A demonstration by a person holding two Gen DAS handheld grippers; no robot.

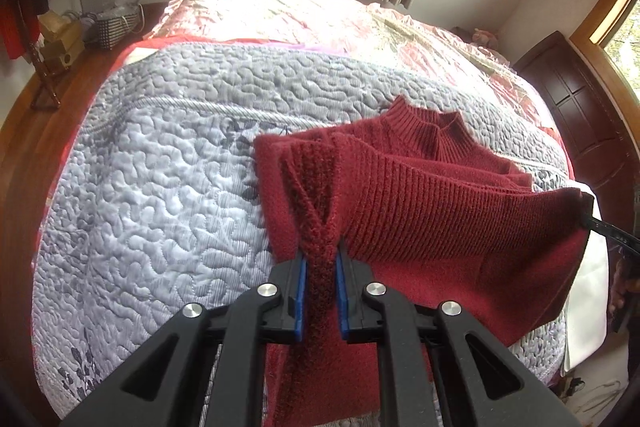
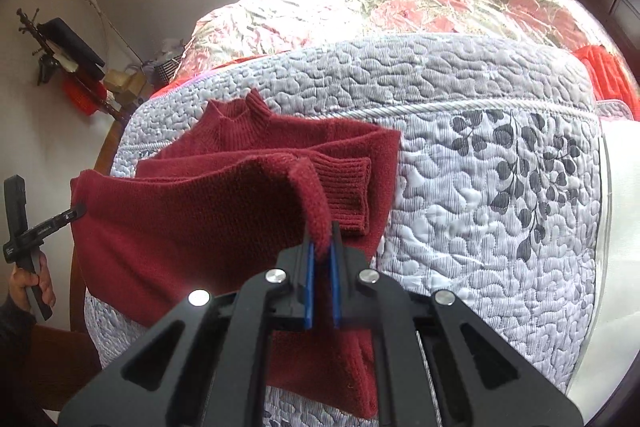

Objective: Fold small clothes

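Here, most of both frames is filled by a bed [image 1: 320,27] covered with a grey quilted bedspread [image 1: 160,187], with a pink floral cover [image 2: 440,7] seen toward the top. On the bedspread, right of centre in the left wrist view and left of centre in the right wrist view, a dark red knitted sweater [image 1: 420,211] is spread, its ribbed collar [image 2: 238,117] pointing toward the upper part of the frame and a ribbed cuff [image 2: 348,195] laid across its body.

At the bottom centre of the left wrist view, a bunched strip of the knit is clamped between the blue pads of the left gripper [image 1: 321,267]. At the bottom centre of the right wrist view, a folded edge of the fabric is likewise pinched by the right gripper [image 2: 323,247].

The step in hand appears to be a fold of the raised lower part toward the collar. It would best be done with both corners kept level and evenly tensioned, so that the edge is carried over squarely. Release should be delayed until the fabric is laid flat, since a loose knit is likely to slump and crease.
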